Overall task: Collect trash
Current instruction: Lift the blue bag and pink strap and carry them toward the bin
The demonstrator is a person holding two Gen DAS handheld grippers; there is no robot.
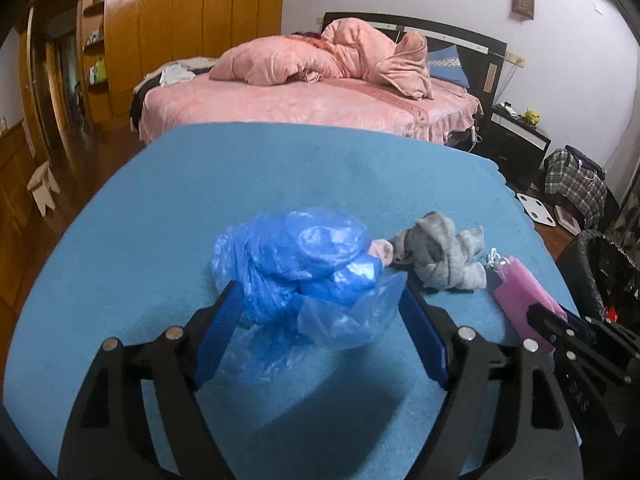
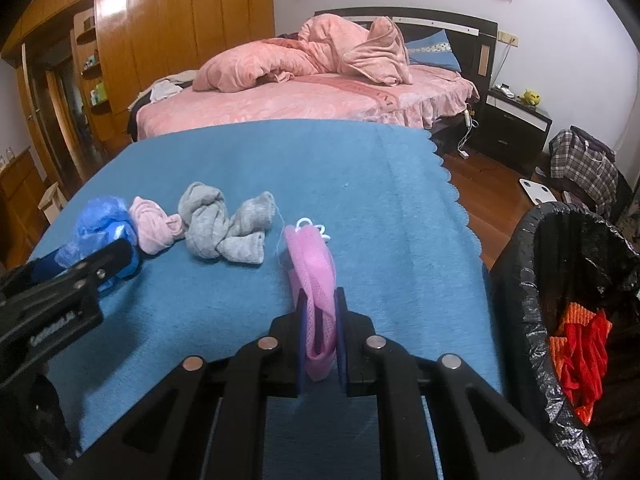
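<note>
A crumpled blue plastic bag lies on the blue tablecloth. My left gripper stands open around it, one blue pad on each side. In the right wrist view my right gripper is shut on a pink mesh pouch with white loops at its far end, low over the cloth. Between the bag and the pouch lie a rolled pink sock and a knotted grey sock. A bin with a black liner stands at the table's right edge, with red and orange trash inside.
Beyond the table is a bed with pink bedding. A black nightstand, a plaid bag and a white scale are on the right over wooden floor. A wooden wardrobe lines the left wall.
</note>
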